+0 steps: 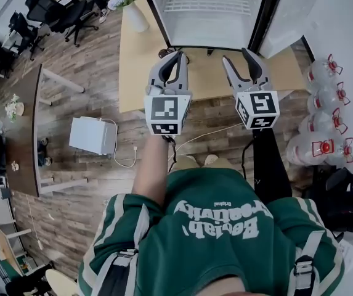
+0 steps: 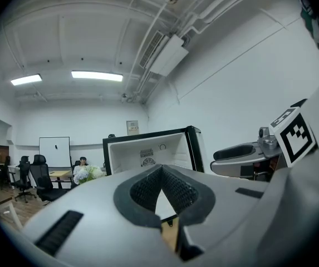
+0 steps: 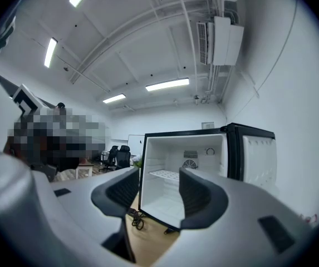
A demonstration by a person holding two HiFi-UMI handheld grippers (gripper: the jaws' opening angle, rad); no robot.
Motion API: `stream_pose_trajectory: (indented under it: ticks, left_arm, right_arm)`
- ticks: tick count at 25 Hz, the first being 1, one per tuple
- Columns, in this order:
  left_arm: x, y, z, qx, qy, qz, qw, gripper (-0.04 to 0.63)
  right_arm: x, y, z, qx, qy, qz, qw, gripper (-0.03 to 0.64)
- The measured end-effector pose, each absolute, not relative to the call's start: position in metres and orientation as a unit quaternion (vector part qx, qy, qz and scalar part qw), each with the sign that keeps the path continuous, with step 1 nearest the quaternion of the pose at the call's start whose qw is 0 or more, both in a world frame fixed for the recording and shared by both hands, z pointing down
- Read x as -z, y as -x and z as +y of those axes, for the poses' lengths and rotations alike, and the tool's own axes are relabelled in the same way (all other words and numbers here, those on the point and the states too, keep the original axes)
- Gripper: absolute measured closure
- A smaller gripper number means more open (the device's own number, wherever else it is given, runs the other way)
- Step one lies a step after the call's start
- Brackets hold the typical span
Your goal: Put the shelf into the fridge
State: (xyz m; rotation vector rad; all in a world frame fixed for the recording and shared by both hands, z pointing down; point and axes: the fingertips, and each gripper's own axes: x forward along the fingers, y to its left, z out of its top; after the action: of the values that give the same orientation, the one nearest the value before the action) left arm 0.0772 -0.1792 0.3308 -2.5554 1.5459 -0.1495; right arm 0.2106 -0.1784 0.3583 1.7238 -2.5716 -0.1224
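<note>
A small fridge [image 1: 213, 17] stands open on a wooden table [image 1: 140, 66], its door [image 1: 293, 14] swung to the right. A white wire shelf [image 1: 207, 4] lies level inside it, in the upper part; in the right gripper view the shelf [image 3: 167, 174] shows between my jaws, well beyond them. My left gripper [image 1: 176, 54] hovers in front of the fridge, shut with nothing in it; in its own view the pads [image 2: 173, 191] meet before the fridge [image 2: 148, 152]. My right gripper [image 1: 236, 55] is beside it, open and empty, and faces the fridge [image 3: 184, 177].
A vase of flowers [image 1: 130, 5] stands on the table's left end. A dark cable [image 3: 138, 220] lies by the fridge's front. Several water bottles [image 1: 327, 116] sit at the right. A white box [image 1: 93, 134] rests on the wooden floor, with office chairs [image 1: 59, 11] further left.
</note>
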Motion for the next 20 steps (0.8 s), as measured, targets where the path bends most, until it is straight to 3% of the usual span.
stream_pose_trajectory:
  ticks: [7,14,20]
  left_arm:
    - [-0.325,-0.086,-0.175,0.051,0.854,0.512,0.080,0.597]
    - [-0.331,-0.087,-0.175,0.053,0.851,0.516,0.075,0.597]
    - [-0.332,-0.086,-0.176,0.048,0.850,0.520,0.070,0.597]
  right_arm:
    - [-0.353,-0.203,-0.171,0.041,-0.536,-0.843,0.022,0.466]
    - [-0.355,-0.210,-0.167,0.037,-0.538,-0.841,0.030,0.614]
    - [-0.353,-0.219,-0.168,0.022,-0.540,-0.841,0.020,0.614]
